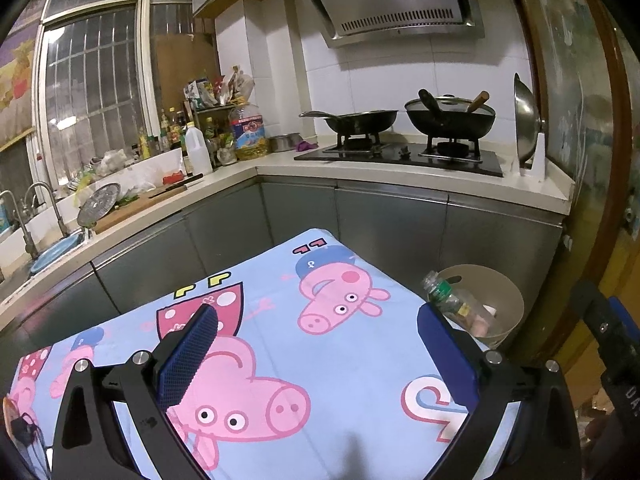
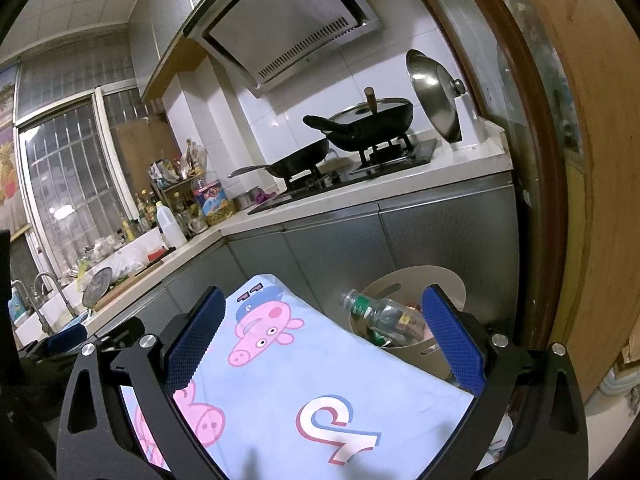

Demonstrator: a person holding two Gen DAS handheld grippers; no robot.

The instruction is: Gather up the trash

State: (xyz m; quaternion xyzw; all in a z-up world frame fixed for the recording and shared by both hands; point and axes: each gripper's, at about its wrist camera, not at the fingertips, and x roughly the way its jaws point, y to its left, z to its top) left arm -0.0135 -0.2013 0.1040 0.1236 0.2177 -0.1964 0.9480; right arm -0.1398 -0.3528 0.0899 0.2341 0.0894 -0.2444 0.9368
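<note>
Left gripper (image 1: pixel 316 344) and right gripper (image 2: pixel 320 340), fingers spread wide and grasping nothing, above a surface draped in light-blue cartoon-pig cloth (image 1: pixel 340 360). A clear plastic bottle with green label (image 2: pixel 378 314) lies tilted inside the round beige trash bin (image 2: pixel 444 276) just beside the surface's far right edge.

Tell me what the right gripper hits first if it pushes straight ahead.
Probably the plastic bottle sticking out of the beige bin, beyond the cartoon cloth; the right gripper is open, though depth is unclear.
</note>
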